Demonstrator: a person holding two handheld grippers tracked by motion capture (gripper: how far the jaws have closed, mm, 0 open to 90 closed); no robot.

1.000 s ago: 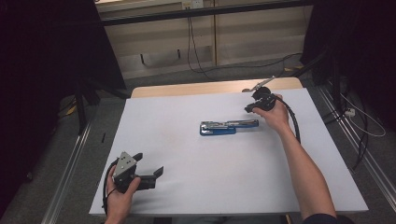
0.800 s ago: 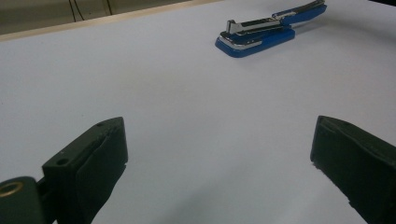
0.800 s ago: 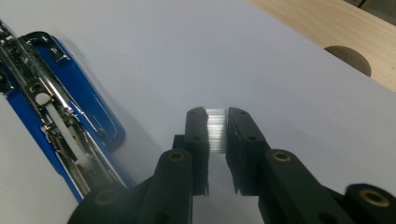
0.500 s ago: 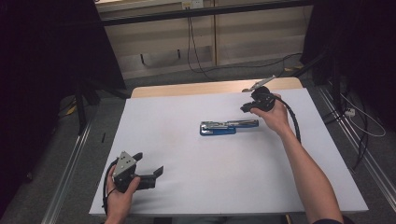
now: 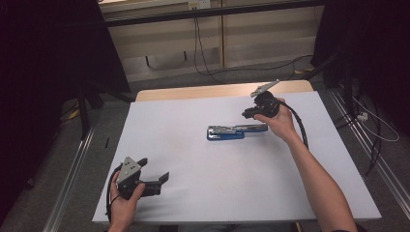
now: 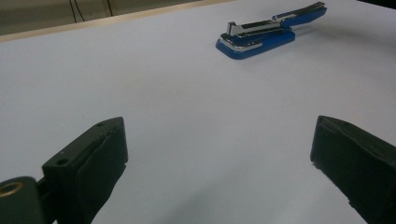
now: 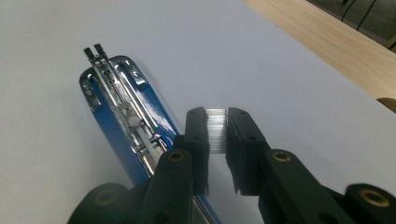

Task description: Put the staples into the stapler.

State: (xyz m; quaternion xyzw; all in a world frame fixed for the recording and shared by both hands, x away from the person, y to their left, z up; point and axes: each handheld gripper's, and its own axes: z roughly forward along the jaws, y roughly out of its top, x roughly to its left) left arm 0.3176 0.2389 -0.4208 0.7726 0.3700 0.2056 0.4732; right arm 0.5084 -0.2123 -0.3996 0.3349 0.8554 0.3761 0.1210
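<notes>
Your left tool [image 5: 153, 179] sits lower left of the high view, jaws wide apart w/ nothing btwn them, low over the white tabletop [image 5: 193, 193]. Stapler [image 5: 234, 131], blue, flipped open w/ metal staple rail showing, lies flat at frame centre, well apart from that tool. Your right tool [image 5: 247, 114] is upper right, just beside the stapler's right end, jaws narrow, pinched on a strip of staples [image 7: 215, 130].
</notes>
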